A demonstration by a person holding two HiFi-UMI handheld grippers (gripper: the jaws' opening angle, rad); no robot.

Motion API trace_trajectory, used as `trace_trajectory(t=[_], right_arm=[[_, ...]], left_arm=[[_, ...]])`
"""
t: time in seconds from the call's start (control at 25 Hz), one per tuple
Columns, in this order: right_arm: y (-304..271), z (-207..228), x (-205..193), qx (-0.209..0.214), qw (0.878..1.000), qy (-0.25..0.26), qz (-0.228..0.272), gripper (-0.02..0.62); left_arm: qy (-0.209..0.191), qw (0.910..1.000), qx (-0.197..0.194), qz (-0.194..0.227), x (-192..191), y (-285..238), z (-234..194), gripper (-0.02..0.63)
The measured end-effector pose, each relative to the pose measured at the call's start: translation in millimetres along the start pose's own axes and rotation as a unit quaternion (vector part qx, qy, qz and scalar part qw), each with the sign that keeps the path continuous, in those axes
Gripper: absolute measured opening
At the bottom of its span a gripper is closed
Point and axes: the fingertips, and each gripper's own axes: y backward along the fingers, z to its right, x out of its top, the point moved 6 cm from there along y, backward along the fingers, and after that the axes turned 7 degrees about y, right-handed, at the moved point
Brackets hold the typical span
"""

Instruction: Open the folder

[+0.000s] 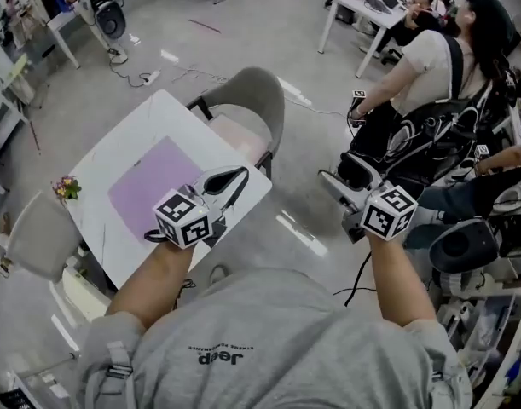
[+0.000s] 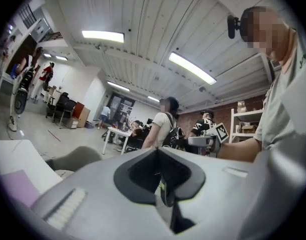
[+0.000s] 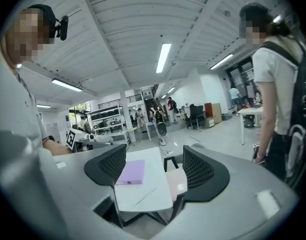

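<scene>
The left gripper [image 2: 159, 153] has its jaws pressed together on nothing, above the near corner of a white table [image 1: 153, 118]. The right gripper [image 3: 154, 160] holds its jaws apart and empty, out over the floor. The purple folder [image 1: 153, 186] lies flat and closed on the table. The grey shirt [image 1: 269, 313] of the person holding the grippers reads "Jeep".

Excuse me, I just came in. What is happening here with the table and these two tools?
A person stands at a white table with a gripper in each hand. A purple folder lies flat and closed on the table, and nothing touches it. In the head view the left gripper is over the table's near edge beside the folder, its fingers together and empty. The right gripper is off to the side above the floor, fingers apart, holding nothing. Opening the folder has not begun.
</scene>
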Motion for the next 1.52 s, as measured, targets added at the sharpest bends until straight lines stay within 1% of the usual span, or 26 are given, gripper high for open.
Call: trace_trajectory(t=[0.16, 0.28, 0.44, 0.64, 0.76, 0.88, 1.16, 1.32, 1.52], right_arm=[[-89.1, -26.3, 7.1, 0.058, 0.998, 0.013, -0.022, 0.334], [-157.2, -52.3, 3.4, 0.101, 0.994, 0.022, -0.043, 0.334], [-242.2, -92.6, -16.5, 0.160, 0.983, 0.028, -0.086, 0.334], [-327.0, -133.5, -54.5, 0.195, 0.970, 0.030, -0.139, 0.334], [-365.9, -147.8, -82.0, 0.200, 0.965, 0.028, -0.170, 0.334], [-396.6, -153.8, -108.4, 0.194, 0.960, 0.030, -0.198, 0.334], [-446.2, -152.9, -162.9, 0.165, 0.950, 0.044, -0.260, 0.334], [-462.4, -148.8, -189.4, 0.148, 0.943, 0.051, -0.295, 0.334], [-472.8, -151.8, -211.8, 0.142, 0.936, 0.046, -0.319, 0.334]], left_arm=[[0.006, 0.9980, 0.059, 0.022, 10.4, 57.9, -51.1, 0.058], [0.012, 0.9933, 0.109, 0.037, 14.4, 106.7, -89.0, 0.058], [0.023, 0.9822, 0.180, 0.049, 10.6, 174.7, -132.4, 0.058], [0.033, 0.9679, 0.243, 0.055, 3.6, 247.9, -188.2, 0.058], [0.041, 0.9589, 0.276, 0.051, -7.7, 283.2, -220.3, 0.058], [0.050, 0.9516, 0.301, 0.039, -22.8, 308.0, -250.6, 0.058], [0.065, 0.9412, 0.332, 0.000, -59.9, 333.6, -311.6, 0.058], [0.079, 0.9385, 0.336, -0.020, -80.1, 335.0, -329.3, 0.058], [0.095, 0.9394, 0.327, -0.037, -101.9, 331.8, -335.6, 0.058]])
